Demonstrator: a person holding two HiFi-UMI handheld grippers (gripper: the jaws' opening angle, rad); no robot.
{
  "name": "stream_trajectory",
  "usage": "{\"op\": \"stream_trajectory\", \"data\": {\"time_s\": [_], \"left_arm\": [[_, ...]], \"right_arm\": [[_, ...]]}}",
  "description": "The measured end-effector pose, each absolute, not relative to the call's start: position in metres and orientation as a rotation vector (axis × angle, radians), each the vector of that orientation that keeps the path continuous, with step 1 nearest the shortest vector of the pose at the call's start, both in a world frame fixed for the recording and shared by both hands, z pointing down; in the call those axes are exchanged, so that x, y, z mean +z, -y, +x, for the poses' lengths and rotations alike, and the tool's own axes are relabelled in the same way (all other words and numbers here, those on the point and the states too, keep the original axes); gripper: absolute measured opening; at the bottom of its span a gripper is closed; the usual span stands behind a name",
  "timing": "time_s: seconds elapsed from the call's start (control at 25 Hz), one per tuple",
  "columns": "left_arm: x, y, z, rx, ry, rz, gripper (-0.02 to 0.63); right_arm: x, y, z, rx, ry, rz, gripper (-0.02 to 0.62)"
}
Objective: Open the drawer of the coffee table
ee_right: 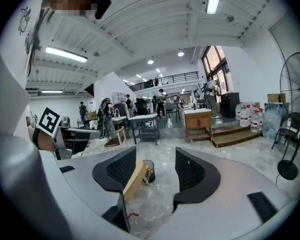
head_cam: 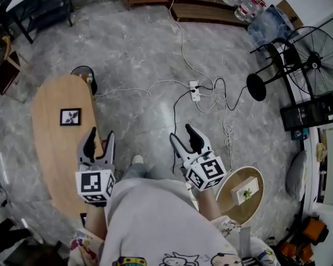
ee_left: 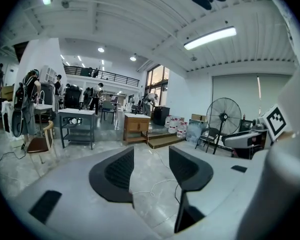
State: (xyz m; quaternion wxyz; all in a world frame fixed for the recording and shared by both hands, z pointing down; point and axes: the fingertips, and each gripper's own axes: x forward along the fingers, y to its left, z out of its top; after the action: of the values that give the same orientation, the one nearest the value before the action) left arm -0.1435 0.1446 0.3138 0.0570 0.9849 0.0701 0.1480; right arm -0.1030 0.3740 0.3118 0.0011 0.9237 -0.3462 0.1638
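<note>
Closest to us is our own white shirt (head_cam: 155, 220), with both grippers held out past it. We judge the task not yet begun. No drawer shows in any view, open or shut, so finding its front and pulling it out are both left to do.

At the left lies the coffee table (head_cam: 53, 148), a long oval of pale wood running away from us. A small framed picture (head_cam: 70, 117) sits on its top, and a black bin (head_cam: 83, 73) stands at its far end. We see only the top from above, so the drawer, presumably beneath it, is hidden.

The left gripper (head_cam: 101, 133) hangs over the coffee table's right edge, its jaws wide apart with nothing between them. Its own view shows only floor and a white cable (ee_left: 153, 190) in the gap, so we take it to be clear of the wood.

Right of the coffee table and apart from it, the right gripper (head_cam: 182, 133) also stands wide and empty. In its view the table's edge shows just behind the left jaw.

Well to the right of the coffee table sits a small round table (head_cam: 254, 206) bearing a box (head_cam: 245, 192).
</note>
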Motion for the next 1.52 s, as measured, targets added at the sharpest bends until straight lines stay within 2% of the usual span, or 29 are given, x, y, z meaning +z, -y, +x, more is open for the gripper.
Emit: {"op": "stream_trajectory", "data": {"time_s": [0.52,0.84,1.24,1.52], "left_arm": [[0.322,-0.083,-0.107,0.402,0.081,2.939,0.198],[0.326,-0.053,-0.055,0.413,0.451,2.885,0.199],[0.302,0.028,0.02,0.373,1.054,2.685,0.199],[0.302,0.043,0.026,0.388,1.325,2.526,0.199]], "right_arm": [[0.313,-0.307,-0.025,0.52,1.311,2.72,0.216],[0.323,-0.247,0.086,0.527,1.632,2.513,0.216],[0.314,-0.094,0.232,0.523,2.116,2.036,0.216],[0.325,-0.019,0.26,0.553,2.314,1.751,0.216]]}}
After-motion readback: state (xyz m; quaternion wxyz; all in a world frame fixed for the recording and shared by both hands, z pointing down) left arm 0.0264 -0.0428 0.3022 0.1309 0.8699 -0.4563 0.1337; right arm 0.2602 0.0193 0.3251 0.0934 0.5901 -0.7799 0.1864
